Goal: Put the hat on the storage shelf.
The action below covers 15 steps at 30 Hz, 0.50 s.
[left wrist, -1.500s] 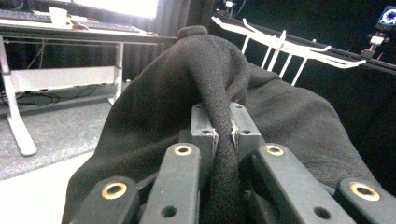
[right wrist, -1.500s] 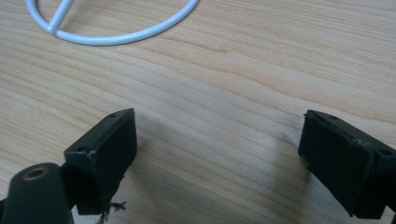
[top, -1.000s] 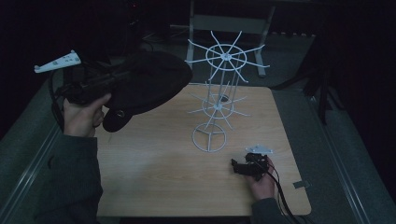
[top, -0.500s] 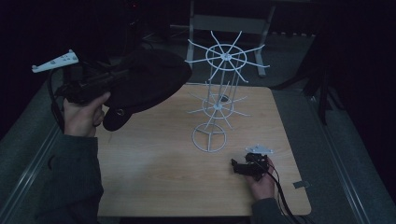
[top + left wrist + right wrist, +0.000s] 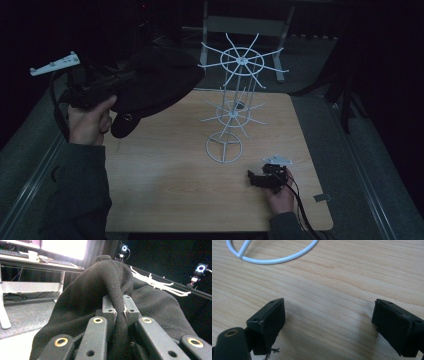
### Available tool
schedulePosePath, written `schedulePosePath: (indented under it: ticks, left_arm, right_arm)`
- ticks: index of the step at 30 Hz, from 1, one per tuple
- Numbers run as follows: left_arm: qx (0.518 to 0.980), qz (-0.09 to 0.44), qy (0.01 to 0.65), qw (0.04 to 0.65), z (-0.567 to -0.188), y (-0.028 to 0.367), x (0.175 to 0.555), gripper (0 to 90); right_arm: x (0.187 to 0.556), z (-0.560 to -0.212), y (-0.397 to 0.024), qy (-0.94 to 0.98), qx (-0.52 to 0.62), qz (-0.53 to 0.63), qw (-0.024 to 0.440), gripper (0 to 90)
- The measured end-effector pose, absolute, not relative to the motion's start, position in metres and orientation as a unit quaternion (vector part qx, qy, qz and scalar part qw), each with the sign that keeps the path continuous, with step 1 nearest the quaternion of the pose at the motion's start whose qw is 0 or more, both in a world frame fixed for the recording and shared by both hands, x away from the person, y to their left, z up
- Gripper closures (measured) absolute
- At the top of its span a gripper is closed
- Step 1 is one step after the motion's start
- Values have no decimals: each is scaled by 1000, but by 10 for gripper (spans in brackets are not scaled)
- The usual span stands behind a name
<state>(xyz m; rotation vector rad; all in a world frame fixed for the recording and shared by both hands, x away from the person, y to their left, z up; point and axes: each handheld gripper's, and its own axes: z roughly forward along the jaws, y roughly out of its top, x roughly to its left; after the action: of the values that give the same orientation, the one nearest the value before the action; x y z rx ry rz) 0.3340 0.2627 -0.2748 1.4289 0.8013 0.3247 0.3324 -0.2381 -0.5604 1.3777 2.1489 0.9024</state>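
Observation:
A black cap (image 5: pixel 157 82) hangs in the air over the table's left rear, held up by my left gripper (image 5: pixel 125 80). Seen along the left gripper's jaws, a fold of the cap's black fabric (image 5: pixel 117 285) is pinched between the two pads, so my left gripper (image 5: pixel 119 311) is shut on it. A white wire rack (image 5: pixel 235 100) with two spoked tiers and a ring base (image 5: pixel 224 147) stands mid-table, just right of the cap. My right gripper (image 5: pixel 257 178) rests low on the table at the front right, and its jaws (image 5: pixel 328 325) stand wide apart over bare wood.
The wooden table (image 5: pixel 165 190) has rounded corners and grey floor around it. The rack's ring base (image 5: pixel 274 258) lies just beyond the right gripper's jaws. A white-legged desk (image 5: pixel 30 285) with a bright screen stands behind the table. A small grey tab (image 5: pixel 320 198) lies near the front right corner.

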Motion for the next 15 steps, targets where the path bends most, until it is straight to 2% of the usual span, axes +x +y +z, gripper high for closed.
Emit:
schedulePosePath:
  ticks: [15]
  left_arm:
    - [611, 148, 367, 686, -274, 267, 334, 843]
  right_arm:
    - [332, -560, -238, 775, 497, 326, 215, 112]
